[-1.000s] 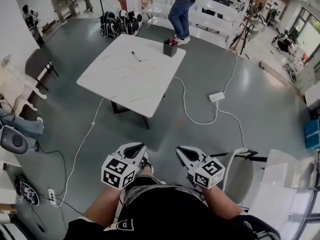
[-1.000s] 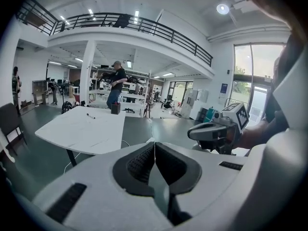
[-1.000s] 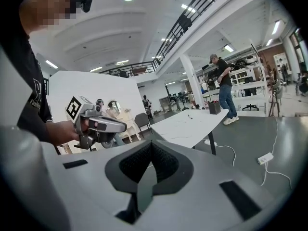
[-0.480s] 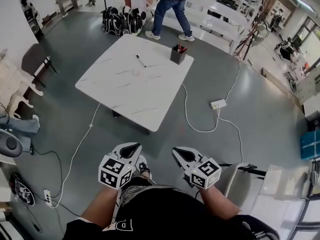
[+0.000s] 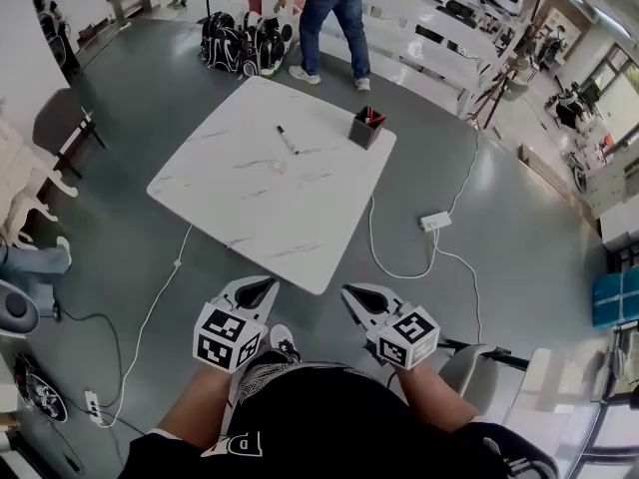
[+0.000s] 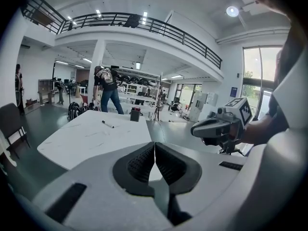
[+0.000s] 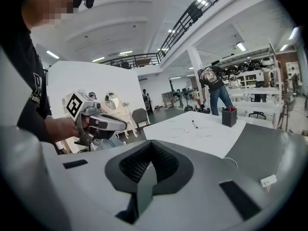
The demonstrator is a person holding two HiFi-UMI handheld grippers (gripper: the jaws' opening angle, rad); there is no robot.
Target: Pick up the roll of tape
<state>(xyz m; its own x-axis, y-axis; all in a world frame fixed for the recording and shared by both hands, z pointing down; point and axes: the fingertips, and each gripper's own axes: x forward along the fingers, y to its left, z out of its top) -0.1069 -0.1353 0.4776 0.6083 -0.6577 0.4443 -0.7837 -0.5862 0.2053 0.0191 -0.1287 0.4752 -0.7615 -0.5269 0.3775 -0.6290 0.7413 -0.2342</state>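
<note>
A white marble-look table [image 5: 250, 208] stands ahead of me on the grey floor. On it lie a black marker [image 5: 288, 140], a dark pen holder [image 5: 366, 128] and a small pale round thing [image 5: 277, 167], too small to tell whether it is the tape roll. My left gripper [image 5: 255, 289] and right gripper [image 5: 354, 295] are held side by side in front of my body, short of the table's near edge. In the left gripper view the jaws [image 6: 154, 146] are shut with nothing between them. In the right gripper view the jaws [image 7: 153, 148] are likewise shut and empty.
A person [image 5: 329, 13] stands beyond the table's far side. Dark bags [image 5: 240, 43] sit at the far left. A white cable with a power strip [image 5: 432, 222] runs over the floor right of the table. A chair [image 5: 484, 362] stands close at my right.
Both grippers have moved forward together toward the table, whose near edge is now much closer. The person beyond the table has walked to the left.
</note>
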